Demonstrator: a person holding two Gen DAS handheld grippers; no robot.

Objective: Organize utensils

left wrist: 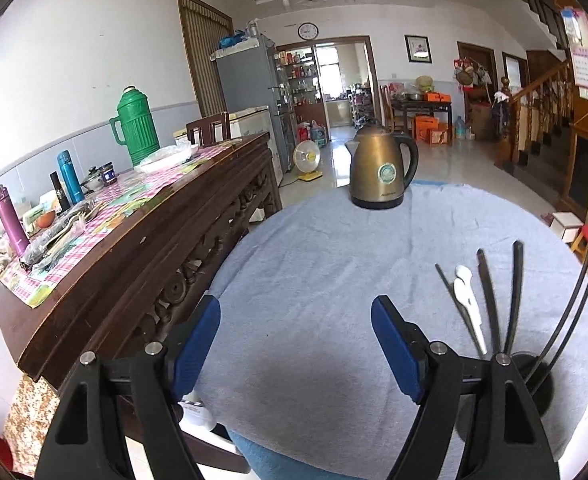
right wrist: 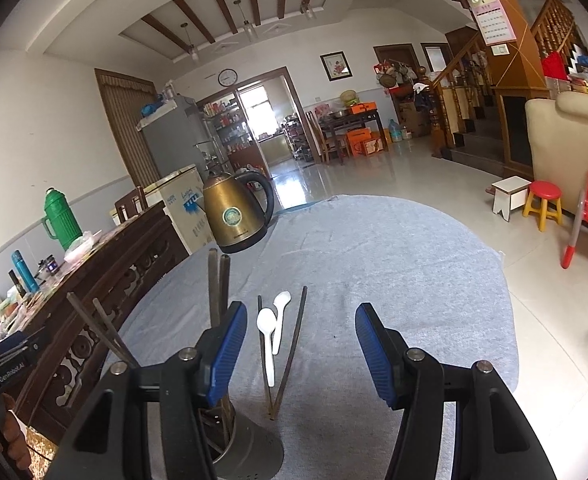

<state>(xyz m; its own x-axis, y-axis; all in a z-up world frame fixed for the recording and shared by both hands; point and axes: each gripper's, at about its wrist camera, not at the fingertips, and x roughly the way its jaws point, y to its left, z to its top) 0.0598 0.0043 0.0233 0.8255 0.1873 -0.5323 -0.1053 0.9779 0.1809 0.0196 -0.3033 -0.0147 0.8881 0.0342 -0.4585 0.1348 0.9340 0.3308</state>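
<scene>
Two white plastic spoons (right wrist: 272, 330) and two dark chopsticks (right wrist: 294, 344) lie on the light blue cloth (right wrist: 394, 280) covering the round table. A metal utensil holder (right wrist: 250, 452) stands at the near left with several dark chopsticks (right wrist: 218, 280) upright in it. My right gripper (right wrist: 300, 344) is open and empty, hovering just above the spoons and loose chopsticks. In the left wrist view the spoons (left wrist: 466, 296) and the holder's chopsticks (left wrist: 514, 288) show at the right. My left gripper (left wrist: 296, 344) is open and empty over bare cloth (left wrist: 314, 260).
A bronze electric kettle (right wrist: 236, 212) stands at the table's far side, also in the left wrist view (left wrist: 380, 168). A carved wooden sideboard (left wrist: 142, 248) with a green thermos (left wrist: 136, 128) and bottles runs along the left. Red and yellow stools (right wrist: 544, 204) stand on the floor right.
</scene>
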